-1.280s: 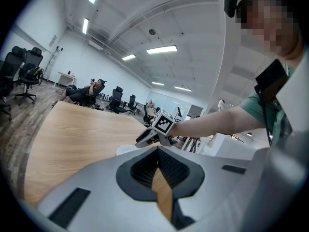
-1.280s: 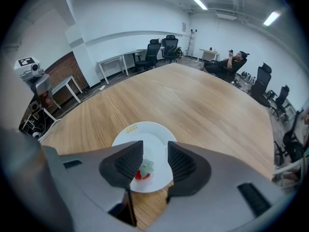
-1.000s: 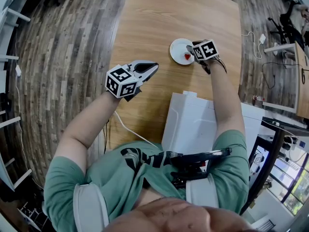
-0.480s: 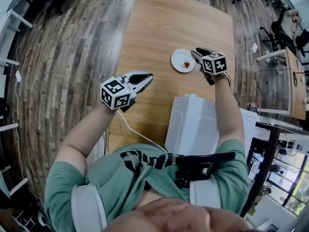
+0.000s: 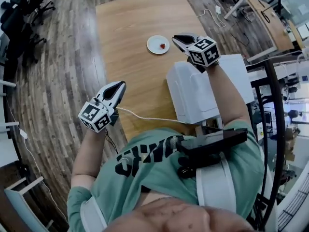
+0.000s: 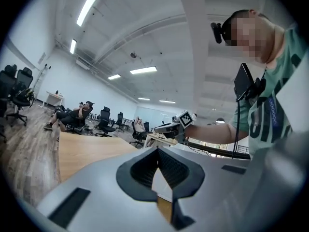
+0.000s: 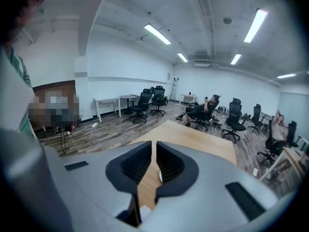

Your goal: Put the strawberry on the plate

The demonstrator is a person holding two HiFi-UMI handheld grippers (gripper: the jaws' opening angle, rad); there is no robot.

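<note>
A red strawberry (image 5: 163, 46) lies on the small white plate (image 5: 155, 43) at the far middle of the wooden table (image 5: 135, 23). My right gripper (image 5: 179, 38) hangs in the air to the right of the plate, clear of it. Its jaws have just been closing; a narrow slit is left between the pads and nothing is in it (image 7: 154, 146). My left gripper (image 5: 120, 85) is raised by the table's left edge, far from the plate. In the left gripper view its pads meet at the tips (image 6: 157, 149) and hold nothing.
A white box (image 5: 193, 93) stands on the table's near right part, under my right forearm. A white cable (image 5: 145, 117) runs from it along the near edge. Office chairs (image 5: 21, 4) and other desks (image 5: 270, 18) stand on the wood floor around.
Both grippers have risen and drawn back toward me. The right gripper has moved away from the plate, and the strawberry stays on it. The head view has swung, so the table sits further off.
</note>
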